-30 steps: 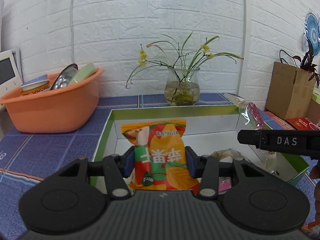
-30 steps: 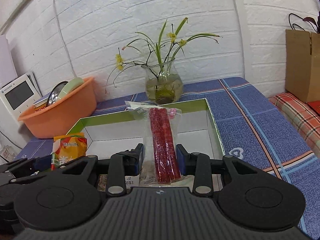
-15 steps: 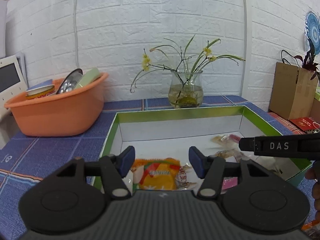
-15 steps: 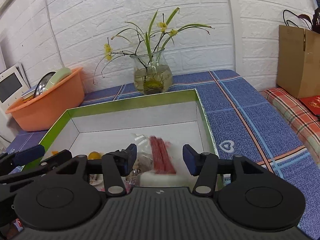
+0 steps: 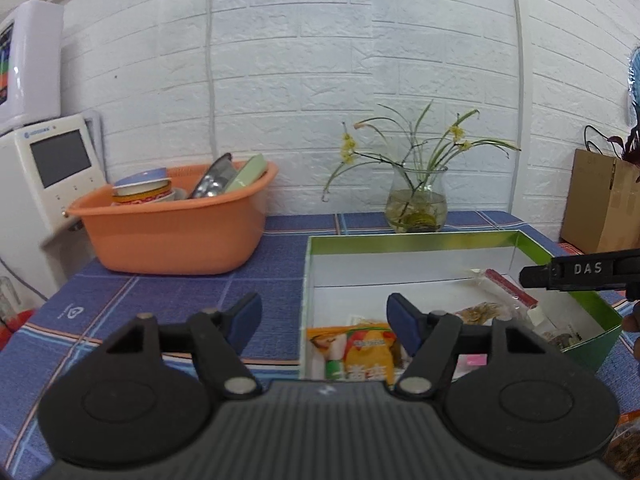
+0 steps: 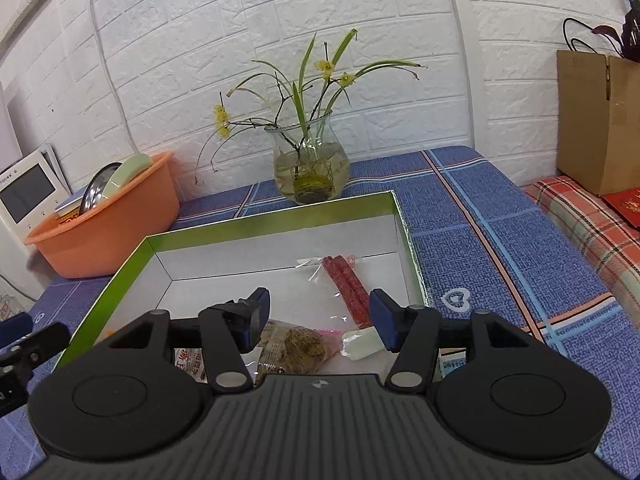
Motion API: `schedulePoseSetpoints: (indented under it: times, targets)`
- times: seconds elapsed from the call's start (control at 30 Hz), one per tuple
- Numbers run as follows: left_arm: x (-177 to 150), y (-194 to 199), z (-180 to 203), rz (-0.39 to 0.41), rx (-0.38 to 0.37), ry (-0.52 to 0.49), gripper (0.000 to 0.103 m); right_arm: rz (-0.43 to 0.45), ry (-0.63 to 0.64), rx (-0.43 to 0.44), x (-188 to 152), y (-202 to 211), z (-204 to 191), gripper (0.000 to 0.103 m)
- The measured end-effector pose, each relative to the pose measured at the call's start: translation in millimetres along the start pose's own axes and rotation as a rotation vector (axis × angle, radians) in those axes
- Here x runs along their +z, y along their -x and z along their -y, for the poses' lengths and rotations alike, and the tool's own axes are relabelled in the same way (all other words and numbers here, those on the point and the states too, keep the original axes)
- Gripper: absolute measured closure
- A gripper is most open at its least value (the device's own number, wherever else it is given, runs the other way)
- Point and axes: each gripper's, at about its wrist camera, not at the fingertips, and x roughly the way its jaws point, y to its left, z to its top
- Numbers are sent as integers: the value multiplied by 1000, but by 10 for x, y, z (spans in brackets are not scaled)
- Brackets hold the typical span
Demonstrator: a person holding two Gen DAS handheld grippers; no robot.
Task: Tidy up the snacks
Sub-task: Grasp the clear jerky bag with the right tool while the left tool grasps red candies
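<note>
A green-rimmed white box [image 5: 404, 239] [image 6: 276, 216] sits on the blue cloth. In it lie an orange snack bag [image 5: 358, 354], a clear pack of red sausage sticks [image 6: 347, 289] [image 5: 510, 289] and several small wrapped snacks [image 6: 298, 346]. My left gripper [image 5: 324, 316] hangs above the box's near left wall, its jaws opening, nothing between them. My right gripper [image 6: 318, 314] hovers over the box's near right part, jaws still opening and empty; the sausage pack lies flat beyond its fingertips. A black part of the right gripper [image 5: 580, 270] shows at the right of the left wrist view.
An orange basin [image 5: 176, 224] [image 6: 108, 216] with dishes stands at the back left beside a white appliance [image 5: 48, 176]. A glass vase with flowers [image 6: 310, 168] [image 5: 416, 204] stands behind the box. A brown paper bag [image 6: 596, 120] and a plaid cloth [image 6: 588, 224] are to the right.
Both grippers opened. The orange bag dropped from the left one and the sausage pack from the right one into the box. The left gripper then moved left and back.
</note>
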Motion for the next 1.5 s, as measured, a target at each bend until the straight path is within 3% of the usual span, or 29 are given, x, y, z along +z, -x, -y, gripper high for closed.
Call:
schedulePoseSetpoints:
  times: [0.1, 0.27, 0.4, 0.53, 0.73, 0.9, 1.0, 1.07, 1.1, 1.13, 1.2, 1.43, 1.5]
  targets:
    - [-81, 157, -222, -7, 50, 19, 33, 22, 2, 14, 43, 104, -24, 10]
    - [-324, 303, -501, -62, 80, 34, 31, 76, 58, 77, 6, 454, -99, 0]
    - [-484, 219, -600, -146, 81, 36, 31, 46, 139, 137, -168, 757, -97, 0]
    - [-625, 151, -562, -210, 60, 57, 31, 31, 155, 69, -417, 1066, 22, 0]
    - [-715, 49, -280, -260, 43, -6, 30, -40, 15, -62, -859, 1248, 184, 0]
    - [-711, -18, -49, -274, 66, -71, 27, -58, 117, -108, -1033, 1106, -16, 0]
    - [-764, 34, 55, -239, 87, -146, 18, -85, 166, -104, -1092, 1061, -88, 0]
    - [-794, 68, 73, -223, 91, -177, 1, -105, 155, -60, -1131, 1063, -60, 0]
    - [-803, 78, 76, -228, 93, -187, 1, -114, 145, -37, -1149, 1069, -42, 0]
    - [-811, 104, 71, -225, 68, -190, 1, -120, 134, -13, -1170, 1083, -26, 0]
    - [-834, 158, 54, -225, 20, -198, 1, -126, 127, 16, -1184, 1100, 12, 15]
    - [-810, 390, -154, -293, -57, -124, 1, -118, 107, 35, -1232, 1274, 120, 17]
    - [-868, 462, -171, -306, -49, -165, 1, -108, 104, 29, -1255, 1331, 134, 17]
